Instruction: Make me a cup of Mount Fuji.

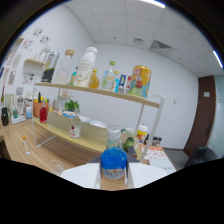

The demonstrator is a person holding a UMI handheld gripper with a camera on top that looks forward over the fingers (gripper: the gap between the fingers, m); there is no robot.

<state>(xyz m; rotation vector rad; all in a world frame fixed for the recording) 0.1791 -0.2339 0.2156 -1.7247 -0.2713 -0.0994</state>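
A small clear bottle of blue liquid [114, 161] with a clear top stands between my two white fingers [82, 176], whose inner edges press on both its sides. My gripper [114, 174] is shut on it and holds it in front of a wooden two-tier shelf [107, 93]. The shelf's upper board carries several bottles, among them a tall white one [86, 65] and a yellow-and-red one [141, 80]. The base of the blue bottle is hidden below the fingers.
A small green plant [72, 105] and a red-labelled jar [75, 129] sit on the lower board. A red bottle [43, 114] and other containers stand to the left on the wooden table [20, 150]. A dark door [205, 115] is far right.
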